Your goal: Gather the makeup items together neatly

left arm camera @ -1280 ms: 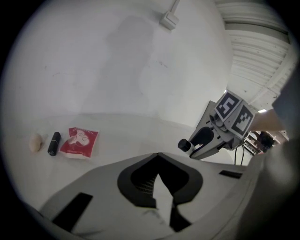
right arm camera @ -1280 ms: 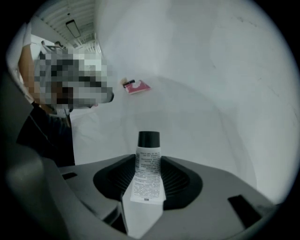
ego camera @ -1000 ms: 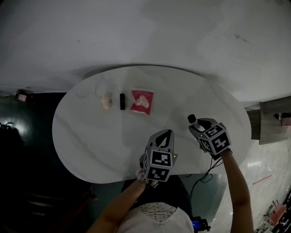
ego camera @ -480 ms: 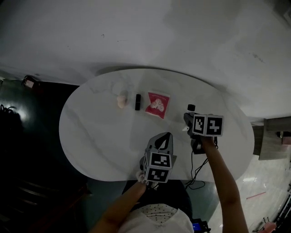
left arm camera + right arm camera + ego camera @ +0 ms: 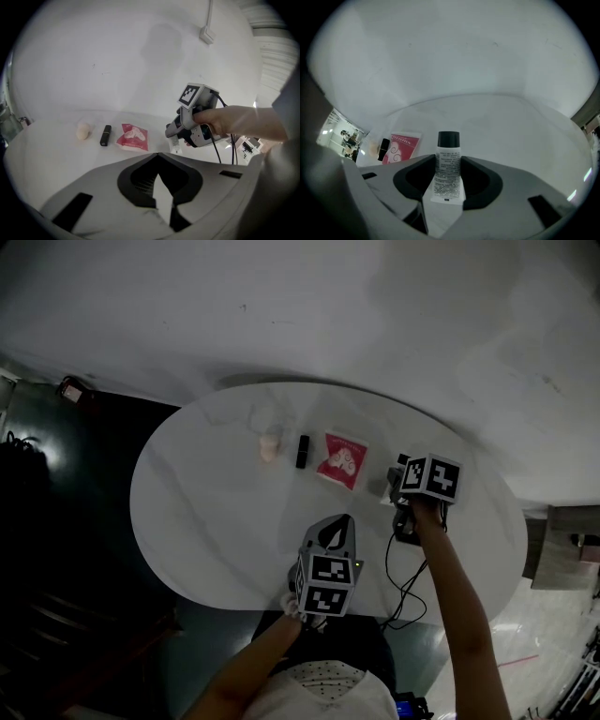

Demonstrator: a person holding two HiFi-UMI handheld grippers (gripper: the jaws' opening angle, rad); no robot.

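On the white oval table (image 5: 206, 512) a beige sponge (image 5: 270, 446), a black lipstick (image 5: 302, 451) and a red sachet (image 5: 342, 458) lie in a row near the far edge. My right gripper (image 5: 398, 479) hovers just right of the sachet, shut on a white tube with a black cap (image 5: 447, 164). In the left gripper view the tube (image 5: 174, 143) hangs cap-down under that gripper (image 5: 180, 131). My left gripper (image 5: 336, 526) rests near the front edge, jaws closed to a point with nothing between them.
A black cable (image 5: 412, 559) trails from the right gripper over the table's front edge. Dark floor lies to the left (image 5: 56, 521), and a white wall stands behind the table. A small wall fitting (image 5: 206, 33) sits high up.
My right gripper has carried the tube away from the front right of the table toward the red sachet. The left gripper has stayed put.
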